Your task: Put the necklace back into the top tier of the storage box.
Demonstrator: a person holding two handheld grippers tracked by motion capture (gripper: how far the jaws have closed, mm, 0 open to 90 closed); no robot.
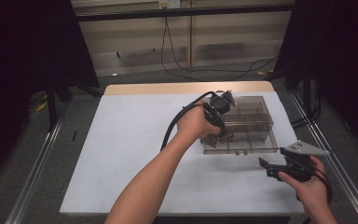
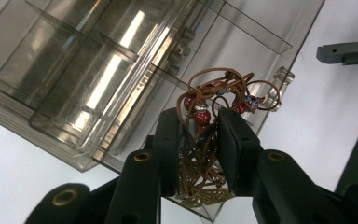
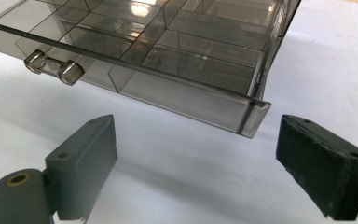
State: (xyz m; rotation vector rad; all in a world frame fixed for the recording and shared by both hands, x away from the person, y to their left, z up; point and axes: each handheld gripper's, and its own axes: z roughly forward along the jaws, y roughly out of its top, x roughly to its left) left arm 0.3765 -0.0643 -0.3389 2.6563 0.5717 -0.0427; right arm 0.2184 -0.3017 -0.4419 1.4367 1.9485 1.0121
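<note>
One white-topped table point(image 1: 135, 140) stands on grey floor point(image 1: 23, 154), dark curtains point(image 1: 23, 42) around.

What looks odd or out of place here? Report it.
Nothing is spilled or broken. The tangled brown cord necklace with red beads is bunched in the left tongs above the clear plastic compartment box's pulled-out drawer.

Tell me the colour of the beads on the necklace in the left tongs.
Dark red beads on a brown cord, clearest in the left gripper view.

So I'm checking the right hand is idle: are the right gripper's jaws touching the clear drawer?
Apart. In the right gripper view the right gripper has jaws wide open, with white table showing between them and the clear drawer.
</note>
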